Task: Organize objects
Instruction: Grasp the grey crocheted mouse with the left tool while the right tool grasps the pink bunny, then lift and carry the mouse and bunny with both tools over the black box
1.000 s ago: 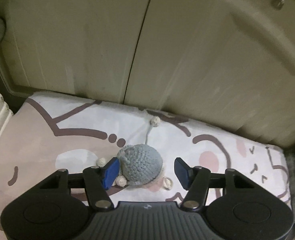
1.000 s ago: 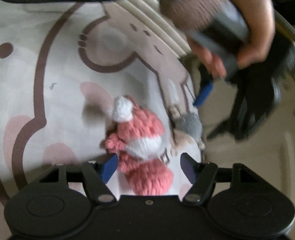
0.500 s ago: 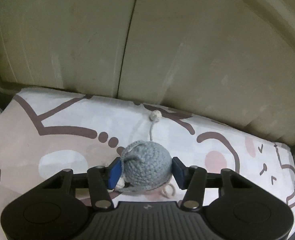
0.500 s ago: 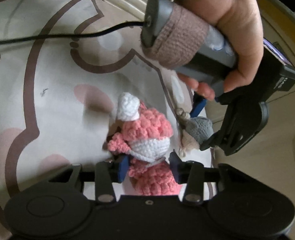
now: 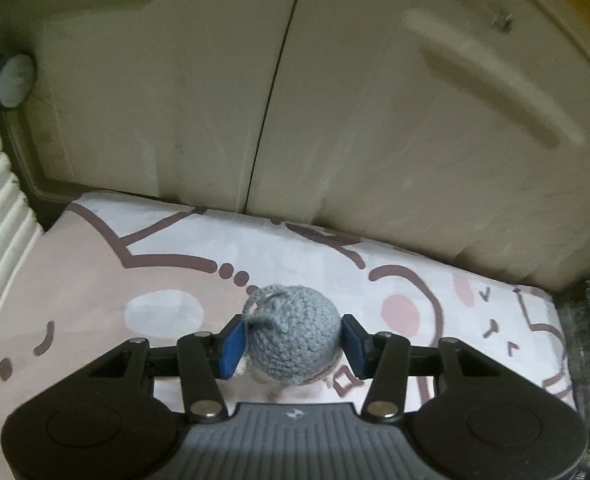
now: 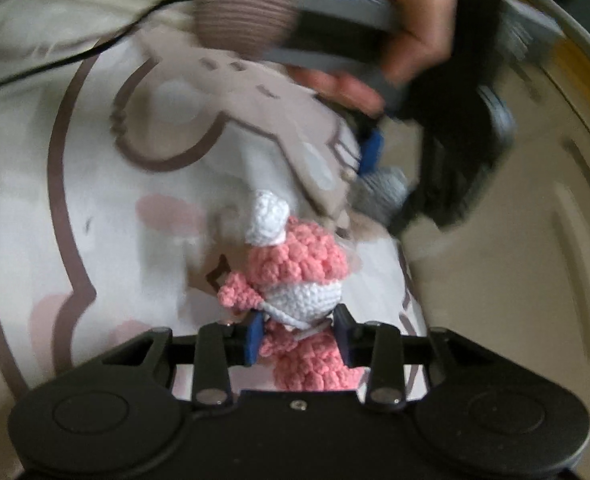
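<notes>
The left gripper (image 5: 291, 345) is closed on a grey crocheted toy (image 5: 291, 338), its blue pads pressed against both sides of the round body. The toy sits near the far edge of a bed (image 5: 167, 276) covered in a white and pink cartoon-print sheet, close to the cream cabinet doors (image 5: 279, 92) beyond that edge. The right gripper (image 6: 298, 334) is clamped on a pink and white crocheted doll (image 6: 295, 280), gripping it about its middle, over the same sheet near the bed's edge. Just past the doll, the left hand (image 6: 411, 36) and its gripper appear blurred, with the grey toy between the blue pads.
</notes>
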Demonstrator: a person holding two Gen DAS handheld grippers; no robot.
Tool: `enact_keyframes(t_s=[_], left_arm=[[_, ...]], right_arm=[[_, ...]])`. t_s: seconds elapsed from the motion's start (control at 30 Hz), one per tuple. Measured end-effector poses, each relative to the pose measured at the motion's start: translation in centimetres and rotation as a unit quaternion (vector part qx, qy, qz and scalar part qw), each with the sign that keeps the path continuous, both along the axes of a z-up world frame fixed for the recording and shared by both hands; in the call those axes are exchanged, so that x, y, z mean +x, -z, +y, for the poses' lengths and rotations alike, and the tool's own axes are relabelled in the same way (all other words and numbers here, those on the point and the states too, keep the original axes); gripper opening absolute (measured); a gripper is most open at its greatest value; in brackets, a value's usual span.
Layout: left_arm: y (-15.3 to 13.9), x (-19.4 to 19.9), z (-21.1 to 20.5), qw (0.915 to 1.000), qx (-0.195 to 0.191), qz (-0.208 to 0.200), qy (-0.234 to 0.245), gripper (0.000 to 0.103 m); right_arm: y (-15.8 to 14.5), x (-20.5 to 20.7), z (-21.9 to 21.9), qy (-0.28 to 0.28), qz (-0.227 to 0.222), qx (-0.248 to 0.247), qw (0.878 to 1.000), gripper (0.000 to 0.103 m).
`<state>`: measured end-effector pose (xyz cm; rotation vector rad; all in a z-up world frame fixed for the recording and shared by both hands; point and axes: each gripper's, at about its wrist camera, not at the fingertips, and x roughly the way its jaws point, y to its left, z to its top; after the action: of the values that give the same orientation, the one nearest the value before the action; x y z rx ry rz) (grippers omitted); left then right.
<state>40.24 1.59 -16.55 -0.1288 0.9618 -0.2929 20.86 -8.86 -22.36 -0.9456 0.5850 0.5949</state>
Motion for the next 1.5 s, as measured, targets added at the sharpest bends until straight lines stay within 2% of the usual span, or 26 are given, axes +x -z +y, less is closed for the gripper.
enact_keyframes(t_s=[0.13, 0.27, 0.5, 0.7, 1.0, 1.23, 1.5], left_arm=[[-1.5, -2.1, 0.3, 1.0, 0.003, -0.007, 0.001, 0.051], [-3.2, -4.3, 0.8, 0.9999, -0.001, -0.016, -0.002, 0.051], [-6.0, -8.1, 1.1, 0.9995, -0.014, -0.03, 0.002, 0.051], [-7.9, -11.6, 0.5, 0.9988, 0.001, -0.047, 0.015, 0.051], [-9.9, -16.3, -0.5, 0.9963, 0.041, -0.068, 0.035, 0.051], [-10.7, -18.6, -1.6, 0.9946, 0.062, -0.073, 0.039, 0.051], [-10.9, -20.7, -4.0, 0.9935, 0.06, -0.08, 0.055, 0.051]], right_arm=[[-3.4, 1.6, -1.3, 0.075, 0.019, 0.069, 0.995, 0.038], [-5.8, 1.3, -3.0, 0.121, 0.035, 0.129, 0.984, 0.038], [-9.5, 0.0, -5.0, 0.187, 0.054, 0.201, 0.96, 0.038], [-11.3, -1.0, -5.8, 0.234, 0.082, 0.244, 0.937, 0.038], [-13.8, -4.1, -7.7, 0.296, 0.1, 0.28, 0.908, 0.038], [-14.4, -6.4, -9.6, 0.347, 0.104, 0.289, 0.886, 0.038], [-14.0, -8.2, -11.8, 0.379, 0.112, 0.281, 0.875, 0.038]])
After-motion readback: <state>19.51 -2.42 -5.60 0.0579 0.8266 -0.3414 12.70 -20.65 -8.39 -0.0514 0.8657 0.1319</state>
